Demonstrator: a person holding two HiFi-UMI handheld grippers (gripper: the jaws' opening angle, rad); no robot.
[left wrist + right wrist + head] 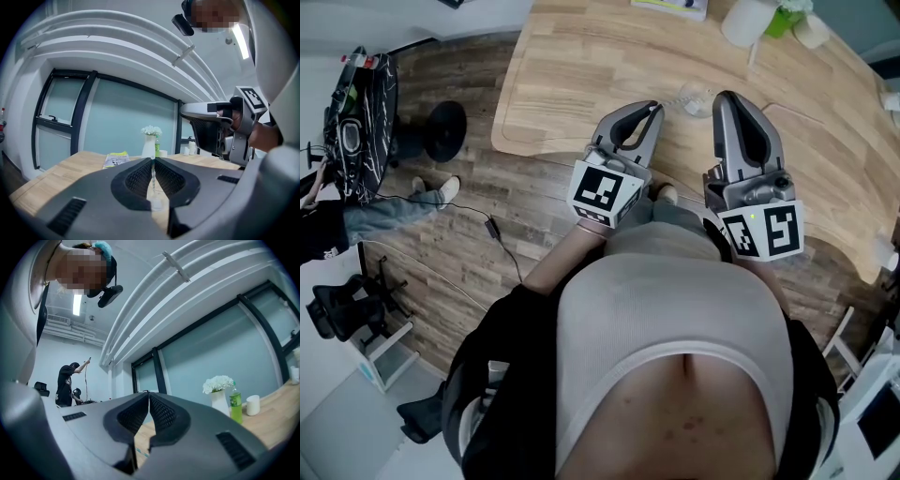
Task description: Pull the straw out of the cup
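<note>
Preparing grasp | straw (152, 180) standing in cup (696, 97) near table (581, 56) front edge | left tool (654, 111) and right tool (727, 98) pressed together, empty | next: spread one, pinch straw, lift straight up

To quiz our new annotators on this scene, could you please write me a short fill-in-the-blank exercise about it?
1. The jaws of the left gripper and the right gripper are both ___.
2. The clear cup stands on a ___ table.
3. The vase holds ___ flowers.
4. The bottle beside the vase is ___.
Missing words: shut; wooden; white; green.
</note>
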